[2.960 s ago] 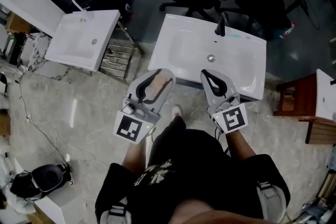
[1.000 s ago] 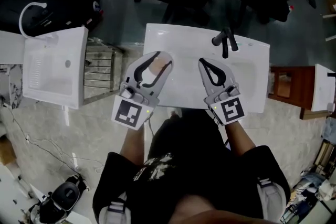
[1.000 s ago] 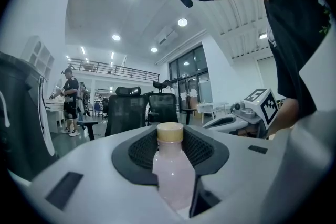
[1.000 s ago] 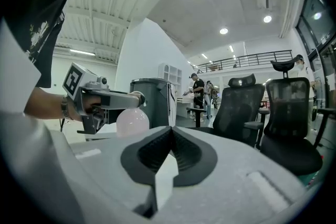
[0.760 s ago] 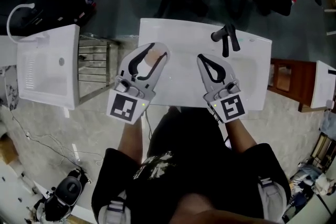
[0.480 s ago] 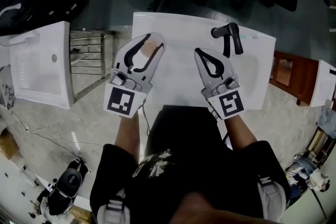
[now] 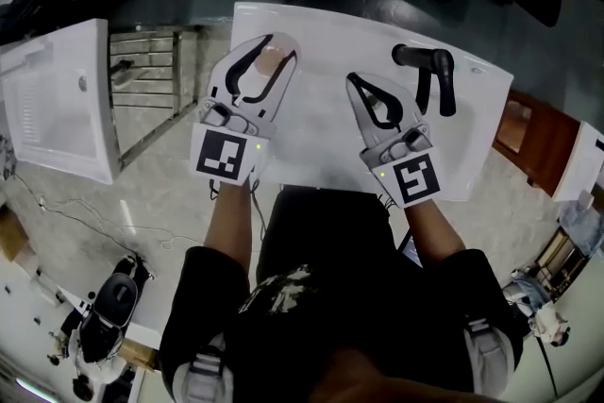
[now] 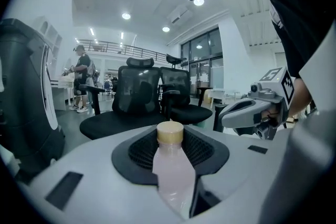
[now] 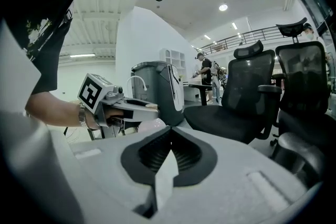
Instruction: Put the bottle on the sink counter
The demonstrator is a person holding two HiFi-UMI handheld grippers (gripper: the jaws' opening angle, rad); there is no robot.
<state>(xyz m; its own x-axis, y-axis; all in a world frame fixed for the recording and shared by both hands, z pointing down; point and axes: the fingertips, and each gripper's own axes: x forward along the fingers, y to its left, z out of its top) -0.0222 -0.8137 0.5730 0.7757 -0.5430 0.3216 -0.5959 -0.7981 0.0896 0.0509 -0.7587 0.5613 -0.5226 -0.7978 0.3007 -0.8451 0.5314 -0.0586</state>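
Note:
A small bottle with pale pink contents and a tan cap stands upright between the black pads of my left gripper, which is shut on it. In the head view the left gripper holds the bottle above the left part of the white sink counter. My right gripper hovers over the middle of the sink, jaws shut with nothing in them. In the right gripper view the right gripper shows its pads meeting, and the left gripper is off to the left.
A black faucet rises at the sink's far right. A second white basin and a metal rack stand to the left, a wooden stool to the right. Black office chairs stand beyond the sink.
The person has stepped up to the sink, and both grippers now hang over its basin instead of at its near edge. The bottle stays gripped in the left gripper.

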